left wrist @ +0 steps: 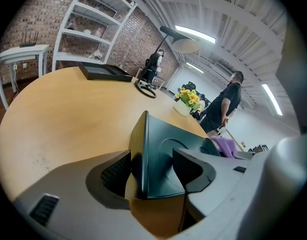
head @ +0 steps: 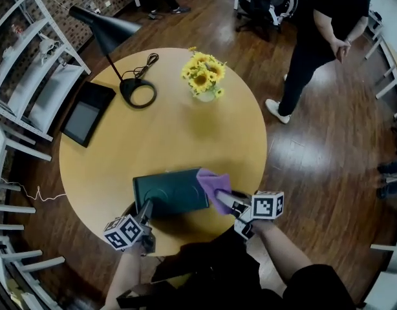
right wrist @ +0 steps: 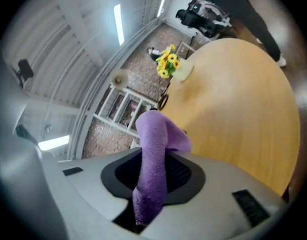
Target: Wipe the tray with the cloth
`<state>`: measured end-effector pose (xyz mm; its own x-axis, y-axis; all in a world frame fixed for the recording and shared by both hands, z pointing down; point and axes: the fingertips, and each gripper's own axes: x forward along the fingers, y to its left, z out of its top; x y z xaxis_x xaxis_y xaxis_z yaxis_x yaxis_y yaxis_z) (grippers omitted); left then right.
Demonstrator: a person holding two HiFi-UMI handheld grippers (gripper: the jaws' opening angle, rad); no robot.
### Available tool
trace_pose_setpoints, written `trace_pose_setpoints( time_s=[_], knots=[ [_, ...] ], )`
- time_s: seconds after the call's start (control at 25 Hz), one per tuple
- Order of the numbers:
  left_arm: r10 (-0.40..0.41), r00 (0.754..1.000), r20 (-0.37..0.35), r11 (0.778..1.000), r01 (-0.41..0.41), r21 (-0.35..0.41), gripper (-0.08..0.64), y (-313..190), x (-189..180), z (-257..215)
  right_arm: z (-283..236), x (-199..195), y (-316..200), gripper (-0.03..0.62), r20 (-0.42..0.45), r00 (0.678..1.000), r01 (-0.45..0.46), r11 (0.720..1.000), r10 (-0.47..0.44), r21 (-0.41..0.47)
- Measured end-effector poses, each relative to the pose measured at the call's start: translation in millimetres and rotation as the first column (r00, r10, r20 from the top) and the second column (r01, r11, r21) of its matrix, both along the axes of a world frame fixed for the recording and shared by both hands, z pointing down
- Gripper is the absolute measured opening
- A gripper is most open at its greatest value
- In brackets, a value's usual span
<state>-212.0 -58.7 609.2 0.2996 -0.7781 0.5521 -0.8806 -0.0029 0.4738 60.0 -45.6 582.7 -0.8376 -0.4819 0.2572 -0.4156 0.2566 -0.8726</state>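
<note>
The left gripper (head: 145, 208) stands spread, straddling the near-left corner of the green tray (head: 169, 192) on the table (head: 160, 137). The right gripper (head: 234, 205) pinches the purple cloth (head: 213, 185), draped at the tray's right edge.

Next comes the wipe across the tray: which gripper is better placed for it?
Right. The right gripper has its jaws pinched on the cloth, which is at the tray's right end. The left gripper holds no cloth; its open jaws straddle the tray's near left corner, better placed for steadying.

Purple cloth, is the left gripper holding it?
No, the right gripper pinches the purple cloth between its jaws, as the right gripper view shows.
</note>
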Motion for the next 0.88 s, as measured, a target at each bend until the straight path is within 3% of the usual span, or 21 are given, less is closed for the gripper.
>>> trace_pose_setpoints(
  time_s=[0.08, 0.16, 0.28, 0.36, 0.48, 0.68, 0.88],
  knots=[
    [0.007, 1.0, 0.001, 1.0, -0.007, -0.007, 0.255, -1, 0, 0, -8, 13, -42, 0.097, 0.084, 0.99, -0.117, 0.993, 0.114, 0.024],
    [0.011, 1.0, -0.003, 1.0, -0.011, -0.015, 0.255, -1, -1, 0, 3, 14, -71, 0.097, 0.108, 0.972, -0.203, 0.977, 0.209, -0.065],
    [0.012, 1.0, -0.015, 1.0, -0.013, -0.024, 0.256, 0, -2, 1, 25, 2, -98, 0.098, 0.021, 0.976, -0.214, 0.973, 0.216, -0.087],
    [0.014, 1.0, -0.022, 1.0, -0.015, -0.026, 0.256, -1, -1, 2, 39, -8, -102, 0.098, 0.01, 0.976, -0.213, 0.97, 0.216, -0.118],
    [0.017, 0.999, -0.029, 1.0, -0.018, -0.026, 0.256, -2, 0, 4, 52, -10, -91, 0.098, 0.064, 0.967, -0.231, 0.956, 0.246, -0.182],
    [0.012, 0.999, -0.042, 1.0, -0.012, 0.01, 0.256, -2, -3, 1, 71, -10, -43, 0.098, 0.035, 0.975, -0.205, 0.954, 0.218, -0.218],
    [-0.003, 0.999, -0.051, 1.0, 0.004, 0.016, 0.259, -3, -3, 0, 77, -10, -3, 0.097, 0.081, 0.961, -0.231, 0.931, 0.264, -0.284]
  ],
)
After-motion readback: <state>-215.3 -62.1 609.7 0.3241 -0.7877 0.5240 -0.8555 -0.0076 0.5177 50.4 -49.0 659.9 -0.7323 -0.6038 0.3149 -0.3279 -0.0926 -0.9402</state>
